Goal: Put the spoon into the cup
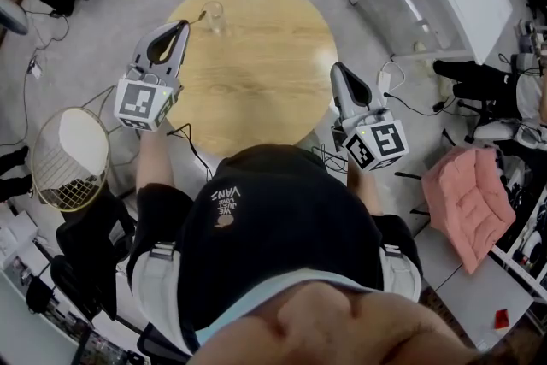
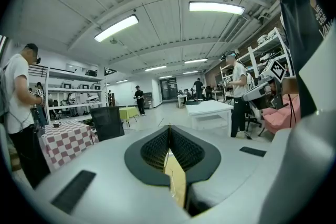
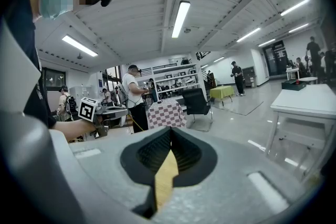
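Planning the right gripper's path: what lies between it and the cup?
Nothing: the head view shows only bare table between the right gripper and the cup.

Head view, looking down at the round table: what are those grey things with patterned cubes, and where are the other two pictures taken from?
A person holds two tools, the left gripper and right gripper; the cubes are part of them. The head view comes from a camera on the person's head; the other two from cameras riding on each gripper. On the table stands a clear cup, with a thin thing, likely the spoon, beside it. Both grippers' jaws are together; whether the left grips the spoon is unclear.
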A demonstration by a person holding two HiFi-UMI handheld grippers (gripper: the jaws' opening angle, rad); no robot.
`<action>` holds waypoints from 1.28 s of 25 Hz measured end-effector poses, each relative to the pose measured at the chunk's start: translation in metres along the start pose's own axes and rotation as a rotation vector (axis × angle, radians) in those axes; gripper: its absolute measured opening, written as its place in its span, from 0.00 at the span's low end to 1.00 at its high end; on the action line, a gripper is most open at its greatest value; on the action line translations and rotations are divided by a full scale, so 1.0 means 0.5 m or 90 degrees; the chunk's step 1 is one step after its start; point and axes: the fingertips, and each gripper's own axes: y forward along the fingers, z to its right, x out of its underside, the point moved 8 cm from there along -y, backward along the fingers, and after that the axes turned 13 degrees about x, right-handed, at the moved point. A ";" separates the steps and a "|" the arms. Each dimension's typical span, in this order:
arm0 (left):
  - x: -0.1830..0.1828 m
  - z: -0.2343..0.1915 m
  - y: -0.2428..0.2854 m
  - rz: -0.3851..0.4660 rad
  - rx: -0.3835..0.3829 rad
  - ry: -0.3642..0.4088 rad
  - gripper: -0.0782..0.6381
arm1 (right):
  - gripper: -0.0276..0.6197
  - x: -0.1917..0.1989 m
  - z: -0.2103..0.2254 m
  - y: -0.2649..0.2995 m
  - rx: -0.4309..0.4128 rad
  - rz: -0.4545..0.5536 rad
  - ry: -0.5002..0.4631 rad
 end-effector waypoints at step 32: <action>0.092 -0.034 0.104 -0.072 0.030 -0.006 0.12 | 0.04 0.017 0.031 -0.020 0.039 -0.009 0.015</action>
